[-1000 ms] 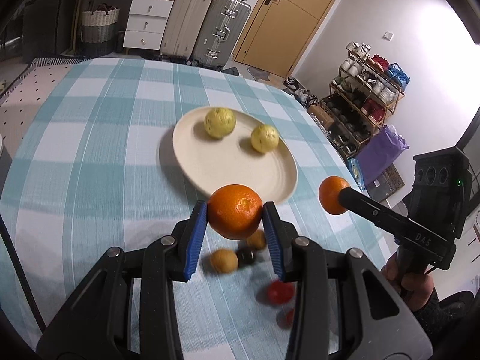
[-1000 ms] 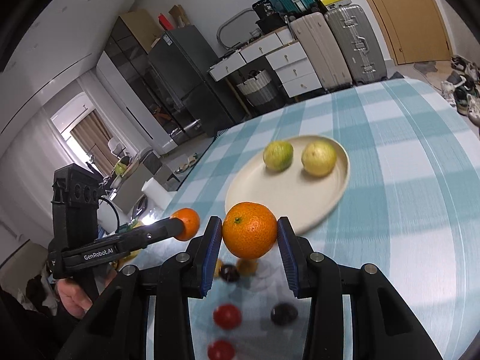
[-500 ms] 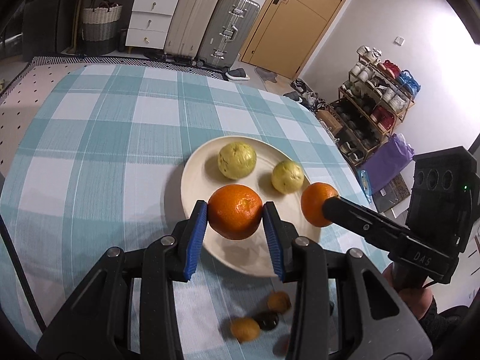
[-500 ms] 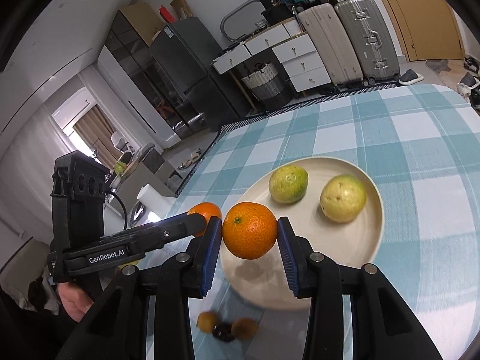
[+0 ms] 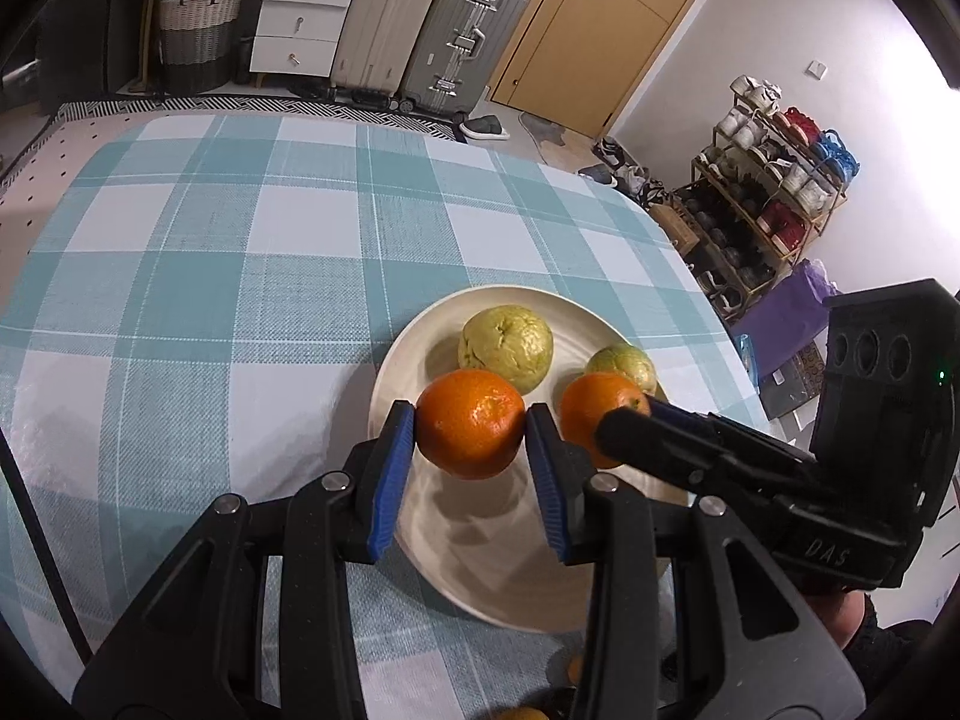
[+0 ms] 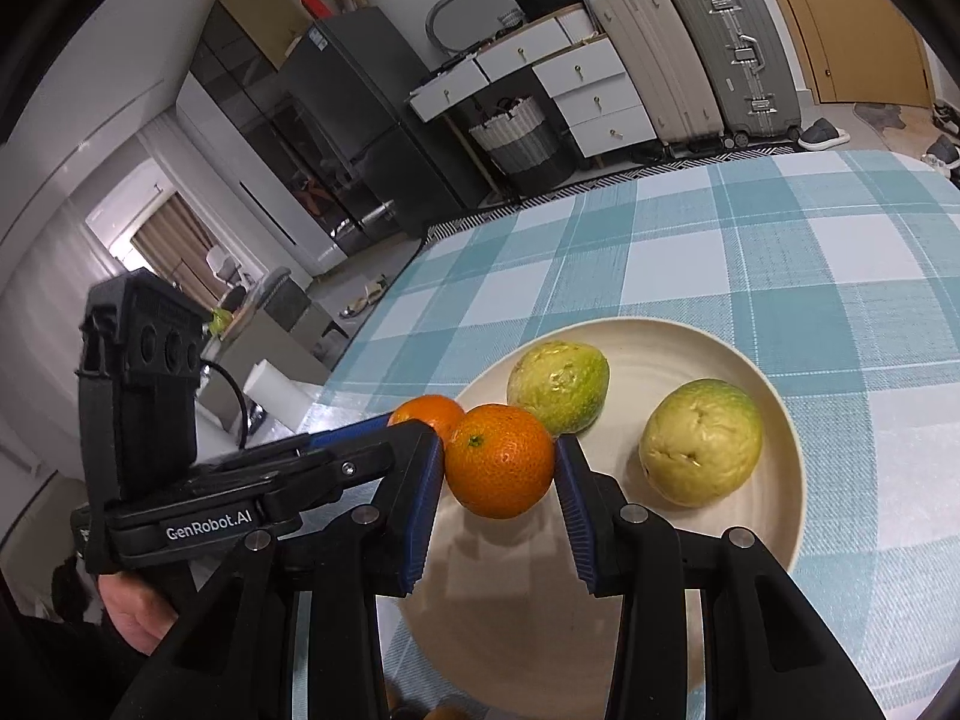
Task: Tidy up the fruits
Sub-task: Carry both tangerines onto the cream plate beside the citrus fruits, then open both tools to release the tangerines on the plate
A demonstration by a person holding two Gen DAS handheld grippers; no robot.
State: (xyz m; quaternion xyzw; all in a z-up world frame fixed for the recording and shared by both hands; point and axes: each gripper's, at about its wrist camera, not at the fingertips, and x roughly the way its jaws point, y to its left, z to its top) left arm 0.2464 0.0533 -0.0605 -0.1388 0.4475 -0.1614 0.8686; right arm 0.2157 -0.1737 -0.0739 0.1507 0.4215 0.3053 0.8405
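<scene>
1. Nearest: left gripper (image 5: pixel 470 443), fingers closed on one orange (image 5: pixel 469 423), held just above the near half of the plate (image 5: pixel 420 516).
2. Beside it: right gripper (image 6: pixel 500 471), fingers likewise clamped on a second orange (image 6: pixel 500 459), also over the plate; the two oranges sit close side by side.
3. Handling note: each should probably be lowered until the fruit rests on the bare near area, then released gently, so neither rolls nor knocks the other.
4. Farther back on the plate: two guavas, one larger (image 5: pixel 505 345), one smaller (image 5: pixel 621 365).
5. Count: oranges, two; guavas, two; plate, one.
6. Beyond: checked tabletop (image 5: pixel 240 276), bare.
</scene>
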